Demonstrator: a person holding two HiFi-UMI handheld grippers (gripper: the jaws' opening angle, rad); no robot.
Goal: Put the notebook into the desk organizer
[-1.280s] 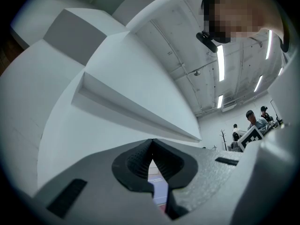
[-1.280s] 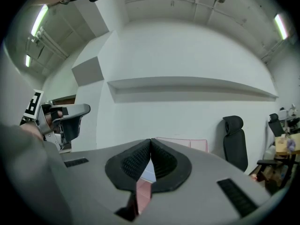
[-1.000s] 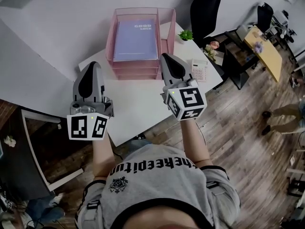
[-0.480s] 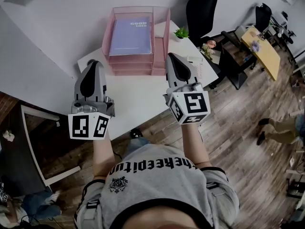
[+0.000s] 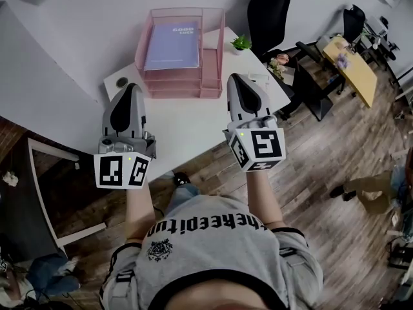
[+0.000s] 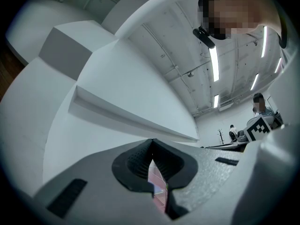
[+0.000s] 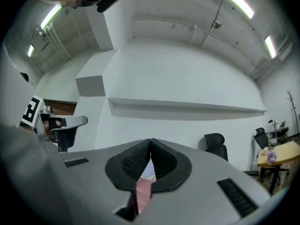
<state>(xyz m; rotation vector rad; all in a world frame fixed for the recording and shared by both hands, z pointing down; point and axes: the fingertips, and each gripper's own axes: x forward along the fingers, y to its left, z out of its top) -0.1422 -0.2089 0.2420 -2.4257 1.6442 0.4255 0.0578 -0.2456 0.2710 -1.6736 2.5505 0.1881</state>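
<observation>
the notebook (image 5: 171,46) lay flat in the top tray of the pink desk organizer (image 5: 181,90), ahead of both grippers and between their lines of aim, so the placing step looked finished and only the wrap-up seemed to be in hand. the left gripper (image 5: 132,86) hovered over the near part of the white table (image 5: 187,128), apart from the organizer's front, its jaws clenched tip to tip on nothing; through the slit below the tips only a sliver of pink tray showed. the right gripper (image 5: 236,78) hung level with it on the other side, just short of the organizer's near right corner, its jaws likewise pressed together and empty. a small potted plant (image 5: 241,42) stood beyond the right gripper, beside the organizer. nothing further seemed to need gripping. if any move was called for, it was probably just to check that the notebook sat fully inside the tray walls, and otherwise to keep both grippers clear of the organizer so that it was not nudged.
</observation>
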